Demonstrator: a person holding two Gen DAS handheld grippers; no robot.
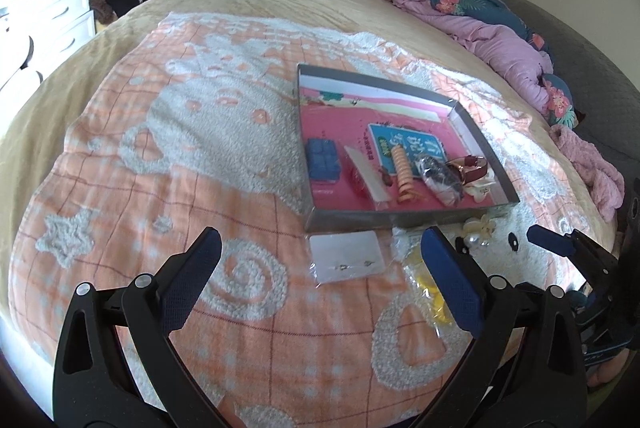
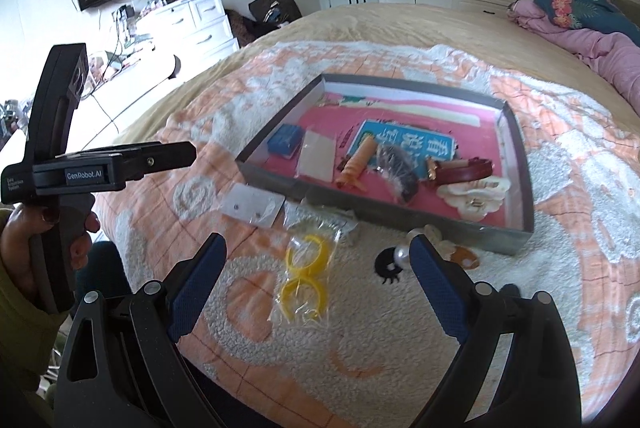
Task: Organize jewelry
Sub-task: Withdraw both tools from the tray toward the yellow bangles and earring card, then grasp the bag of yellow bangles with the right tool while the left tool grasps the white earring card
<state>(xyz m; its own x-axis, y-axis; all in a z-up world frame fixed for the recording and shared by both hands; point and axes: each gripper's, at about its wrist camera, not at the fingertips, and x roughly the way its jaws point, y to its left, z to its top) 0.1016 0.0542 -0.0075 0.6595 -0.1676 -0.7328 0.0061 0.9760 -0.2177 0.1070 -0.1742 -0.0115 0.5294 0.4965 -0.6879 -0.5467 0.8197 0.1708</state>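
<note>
Both grippers are held low over the near edge of the bed, jaws spread wide and gripping nothing. Between the fingers of the right gripper (image 2: 316, 268), and just ahead of them, the bagged yellow rings (image 2: 305, 274) are found lying on the patterned blanket (image 2: 400, 328); the bag's long axis runs roughly along the gripper's line of sight, so the jaws stand either side of its narrow width. The right gripper is judged the nearer of the two to this bag. From the left gripper (image 1: 320, 260) the same bag is seen partly hidden behind its right finger, off to the right.

Ahead of the left gripper's jaws the white earring card (image 1: 347, 262) lies flat in its clear sleeve, just short of the tray's near wall. A crumpled clear bag (image 2: 320, 218) rests between the card and the yellow rings. A pearl flower clip (image 2: 404, 252) and a small black ornament (image 2: 387, 268) lie beside the right gripper's right fingertip, close to the tray's near wall.

The shallow grey tray (image 2: 516, 156) sits further in, already holding a blue box (image 2: 285, 139), a coiled orange hair tie (image 2: 358, 164), a dark bagged item (image 2: 396, 168), a red strap (image 2: 460, 170) and a white flower piece (image 2: 472, 198). Open floor remains at the tray's far half. The low near wall must be cleared on any transfer.
</note>
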